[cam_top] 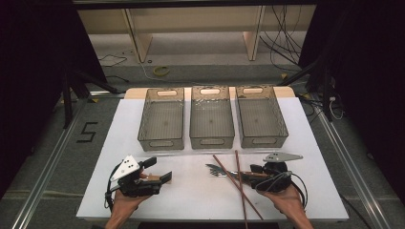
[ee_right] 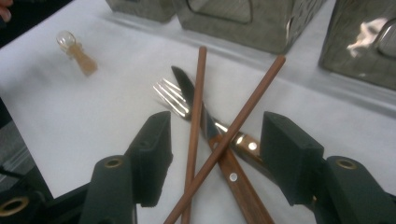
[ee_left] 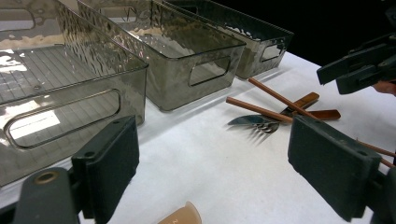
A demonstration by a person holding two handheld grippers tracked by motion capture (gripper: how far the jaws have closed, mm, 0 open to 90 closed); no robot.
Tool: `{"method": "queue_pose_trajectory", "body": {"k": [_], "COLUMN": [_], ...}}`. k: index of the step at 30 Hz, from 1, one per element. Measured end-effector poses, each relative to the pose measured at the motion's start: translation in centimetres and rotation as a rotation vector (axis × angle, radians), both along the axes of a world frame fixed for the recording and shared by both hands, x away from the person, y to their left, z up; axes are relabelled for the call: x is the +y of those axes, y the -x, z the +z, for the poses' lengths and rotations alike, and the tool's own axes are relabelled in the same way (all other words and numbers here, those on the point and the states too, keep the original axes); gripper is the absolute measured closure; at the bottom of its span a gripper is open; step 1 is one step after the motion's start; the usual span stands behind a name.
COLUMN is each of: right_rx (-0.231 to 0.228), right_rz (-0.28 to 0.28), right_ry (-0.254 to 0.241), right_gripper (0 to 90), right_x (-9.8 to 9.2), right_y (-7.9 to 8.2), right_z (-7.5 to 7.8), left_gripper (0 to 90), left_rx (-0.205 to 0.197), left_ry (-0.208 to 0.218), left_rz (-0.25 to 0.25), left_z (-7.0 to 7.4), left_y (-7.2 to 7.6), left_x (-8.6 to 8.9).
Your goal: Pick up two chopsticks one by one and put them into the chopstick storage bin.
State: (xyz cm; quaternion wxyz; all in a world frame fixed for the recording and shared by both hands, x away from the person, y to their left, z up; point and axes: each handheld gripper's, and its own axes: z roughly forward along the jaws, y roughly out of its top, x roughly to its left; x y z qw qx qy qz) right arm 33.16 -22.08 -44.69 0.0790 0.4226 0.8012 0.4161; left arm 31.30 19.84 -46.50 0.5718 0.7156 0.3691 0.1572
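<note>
Two brown chopsticks [cam_top: 239, 183] lie crossed over a wooden-handled knife [ee_right: 187, 88] and fork [ee_right: 170, 95] on the white table [cam_top: 191, 200], at the front right. My right gripper [cam_top: 252, 172] sits low over them. In the right gripper view its jaws [ee_right: 219, 140] straddle the chopsticks and both handles with gaps on either side, so it is open. My left gripper [cam_top: 160, 170] rests at the front left, pointing right, open with nothing between its pads [ee_left: 112, 158]. A small wooden-handled spoon [ee_right: 77, 53] lies on the table close to it.
Three grey see-through bins stand in a row across the back of the table: left [cam_top: 161, 141], middle [cam_top: 211, 141], right [cam_top: 261, 141]. Nothing is seen inside them. Bare white table lies between the two grippers. A person's hands hold both grippers from the front edge.
</note>
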Motion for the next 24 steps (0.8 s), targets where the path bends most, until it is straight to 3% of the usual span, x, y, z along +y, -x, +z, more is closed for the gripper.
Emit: {"method": "queue_pose_trajectory", "body": {"k": [7,16,24], "right_rx": [0.062,0.143,0.218], "right_rz": [-0.005,-0.028,-0.03], "right_ry": [0.05,0.069,0.081], "right_gripper": [47.1,52.0,57.0], "right_x": [0.6,1.5,2.1], "right_y": [-1.9,-5.0,-6.6], "right_z": [-0.1,-1.1,-2.0], "left_gripper": [15.8,15.8,15.8], "left_rx": [0.0,0.001,0.0], "left_ry": [-0.004,-0.002,-0.002], "left_rz": [-0.002,0.0,0.0], "left_z": [0.0,0.0,0.0], "left_y": [0.0,0.0,0.0], "left_x": [0.0,0.0,0.0]}}
